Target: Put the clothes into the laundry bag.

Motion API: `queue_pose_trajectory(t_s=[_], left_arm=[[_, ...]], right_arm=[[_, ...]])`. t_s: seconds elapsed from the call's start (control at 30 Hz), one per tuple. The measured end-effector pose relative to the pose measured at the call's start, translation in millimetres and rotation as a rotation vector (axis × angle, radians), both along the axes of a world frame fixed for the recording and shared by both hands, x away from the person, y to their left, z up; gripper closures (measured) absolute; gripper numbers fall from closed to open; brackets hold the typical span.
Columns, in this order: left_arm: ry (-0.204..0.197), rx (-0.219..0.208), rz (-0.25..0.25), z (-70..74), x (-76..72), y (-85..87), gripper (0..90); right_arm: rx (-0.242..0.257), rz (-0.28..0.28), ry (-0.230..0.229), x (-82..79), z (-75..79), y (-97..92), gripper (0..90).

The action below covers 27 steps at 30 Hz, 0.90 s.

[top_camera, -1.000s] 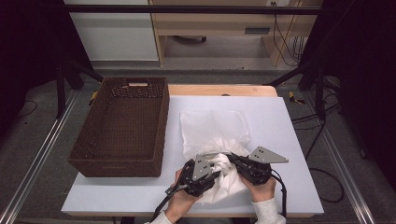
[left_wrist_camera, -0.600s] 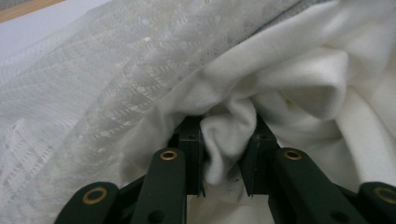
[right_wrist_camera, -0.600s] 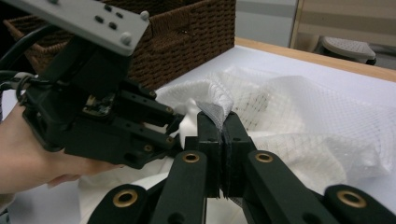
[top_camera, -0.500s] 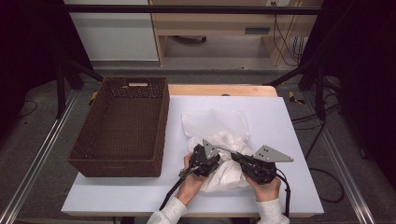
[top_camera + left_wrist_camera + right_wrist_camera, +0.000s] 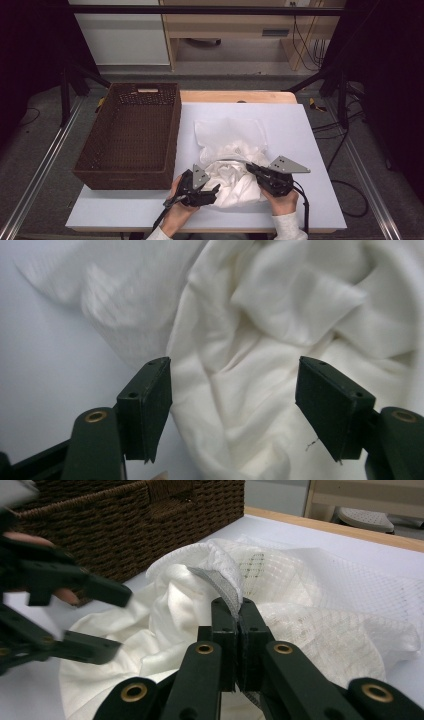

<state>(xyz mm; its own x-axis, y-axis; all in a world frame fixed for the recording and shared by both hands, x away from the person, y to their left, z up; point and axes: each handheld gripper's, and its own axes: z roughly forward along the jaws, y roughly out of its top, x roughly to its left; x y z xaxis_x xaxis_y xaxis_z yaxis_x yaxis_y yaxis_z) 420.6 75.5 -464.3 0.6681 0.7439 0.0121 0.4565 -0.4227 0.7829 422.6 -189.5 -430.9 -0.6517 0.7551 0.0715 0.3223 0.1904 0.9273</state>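
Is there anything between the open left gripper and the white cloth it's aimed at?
Nothing visible stands in the way. The left gripper has just been opening, and the white cloth lies directly ahead of its jaws with no pad pressing on it. The right gripper is shut on the mesh bag's rim, off to the side.

The white cloth (image 5: 260,405) looked soft, matt and finely woven, and the mesh bag (image 5: 320,600) was a thin net of white fabric. The basket (image 5: 131,135) was rough dark-brown wicker, and the table (image 5: 310,125) was smooth and matt.
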Motion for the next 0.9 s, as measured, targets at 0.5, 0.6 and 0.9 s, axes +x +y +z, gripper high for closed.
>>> queue_pose_trajectory(t_s=[0.5,0.6,0.9], left_arm=[[-0.048,-0.105,-0.104,7.6,0.3,-42.0,85.2],[-0.045,-0.089,-0.109,3.8,5.5,-56.6,85.7],[-0.062,0.013,-0.041,-3.1,19.3,-78.1,86.1]], right_arm=[[-0.005,0.009,0.008,1.9,-1.6,4.5,88.6],[-0.002,0.012,0.009,2.7,-1.9,4.2,88.7],[0.001,0.027,-0.001,0.3,-1.0,4.5,88.8]])
